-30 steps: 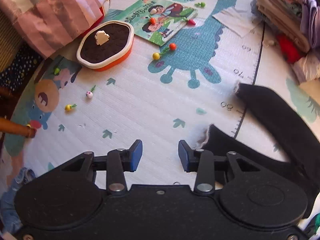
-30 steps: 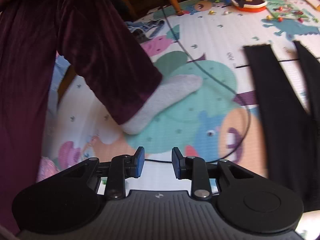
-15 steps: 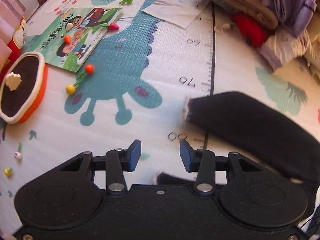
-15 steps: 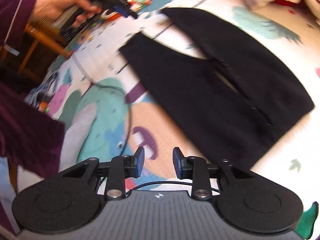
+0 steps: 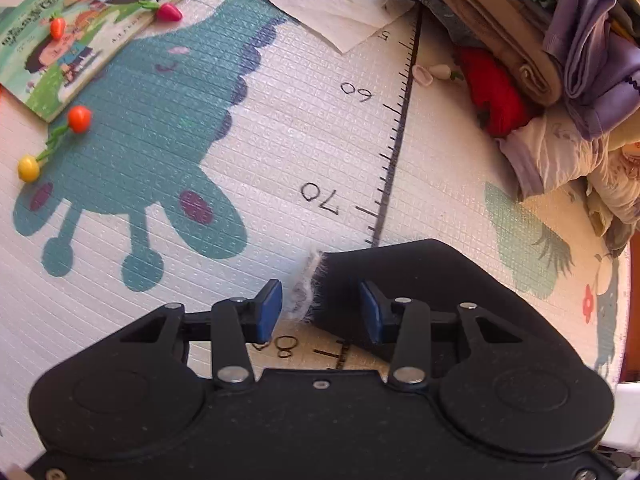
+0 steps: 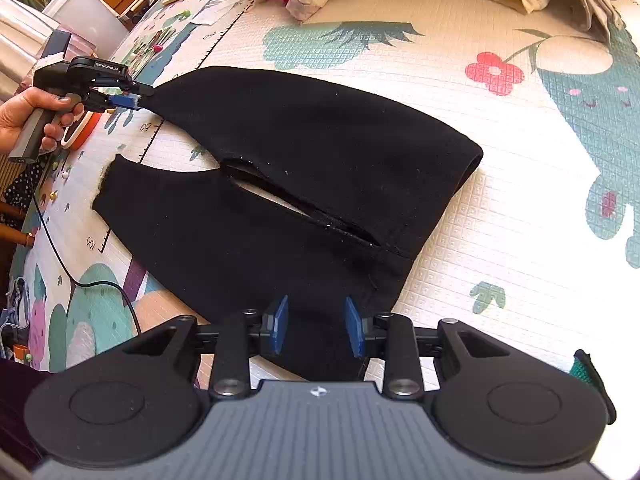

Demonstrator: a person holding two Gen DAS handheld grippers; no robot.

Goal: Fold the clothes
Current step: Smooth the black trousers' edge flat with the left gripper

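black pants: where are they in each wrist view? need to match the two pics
Left wrist: black pants, only one leg's frayed cuff end, lower centre-right, between the open left tongs.
Right wrist: whole garment, centre, legs running to upper left.
Shared landmark: the printed ruler line on the mat, beside that cuff.

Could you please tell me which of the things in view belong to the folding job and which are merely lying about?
In the job: black trousers; left claw at a leg hem; right claw over the waist end.

Lying about: picture book; toy cherries; heap of clothes; cable.
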